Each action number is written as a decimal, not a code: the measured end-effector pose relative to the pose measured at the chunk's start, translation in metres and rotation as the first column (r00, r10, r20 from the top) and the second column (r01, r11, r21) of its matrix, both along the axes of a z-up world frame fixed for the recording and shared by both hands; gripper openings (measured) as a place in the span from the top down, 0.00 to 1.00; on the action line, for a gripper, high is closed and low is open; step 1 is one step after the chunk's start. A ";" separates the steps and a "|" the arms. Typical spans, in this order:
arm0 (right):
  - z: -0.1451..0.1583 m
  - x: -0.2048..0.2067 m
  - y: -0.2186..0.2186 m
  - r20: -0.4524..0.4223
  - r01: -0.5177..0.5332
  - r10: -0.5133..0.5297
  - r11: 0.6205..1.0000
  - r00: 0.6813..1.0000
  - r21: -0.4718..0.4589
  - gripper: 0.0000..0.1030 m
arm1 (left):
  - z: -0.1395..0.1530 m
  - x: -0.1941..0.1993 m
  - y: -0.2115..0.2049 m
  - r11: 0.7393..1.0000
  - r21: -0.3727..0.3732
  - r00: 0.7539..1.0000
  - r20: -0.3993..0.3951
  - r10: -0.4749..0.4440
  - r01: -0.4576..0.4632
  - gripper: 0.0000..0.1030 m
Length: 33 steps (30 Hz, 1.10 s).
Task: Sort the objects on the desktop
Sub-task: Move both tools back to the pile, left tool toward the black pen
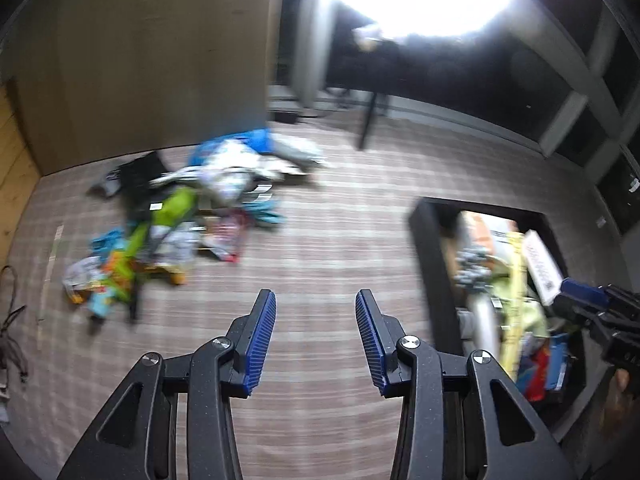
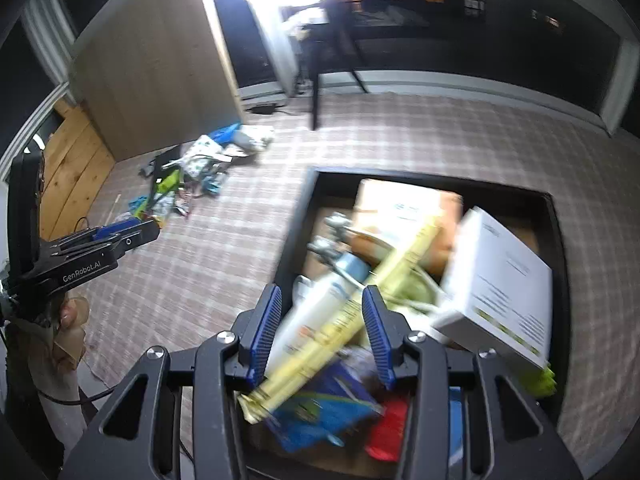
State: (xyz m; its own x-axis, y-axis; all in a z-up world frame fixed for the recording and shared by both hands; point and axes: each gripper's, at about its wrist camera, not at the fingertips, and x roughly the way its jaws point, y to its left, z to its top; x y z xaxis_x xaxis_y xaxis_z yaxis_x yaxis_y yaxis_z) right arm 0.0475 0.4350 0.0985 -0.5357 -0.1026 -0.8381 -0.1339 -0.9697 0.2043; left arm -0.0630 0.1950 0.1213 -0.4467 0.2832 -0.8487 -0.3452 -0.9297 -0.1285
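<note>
A jumbled pile of packets and bags [image 1: 180, 220] lies on the checked carpet, seen smaller in the right wrist view [image 2: 188, 176]. A black bin [image 2: 296, 232] holds a white box [image 2: 500, 288], a long yellow packet [image 2: 400, 256], a white bottle [image 2: 316, 312], a blue packet [image 2: 320, 408] and a red item [image 2: 388, 428]. My right gripper [image 2: 322, 292] hovers open above the bin's contents, which are blurred and not gripped. My left gripper [image 1: 315, 296] is open over bare carpet between the pile and the bin [image 1: 430, 264], nothing between its fingers.
A tall wooden cabinet [image 1: 140, 60] stands behind the pile. A dark table leg [image 1: 368, 120] rises at the back under a glaring lamp. Cables [image 1: 12, 340] lie at the far left. A person's hand [image 2: 68, 320] holds the left gripper [image 2: 124, 232].
</note>
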 end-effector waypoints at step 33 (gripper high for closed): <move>-0.081 -0.212 -0.178 0.134 -0.305 0.314 0.949 0.940 -0.081 0.60 | -0.060 -0.082 -0.221 0.966 -0.065 0.964 0.071 0.255 -0.251 0.62</move>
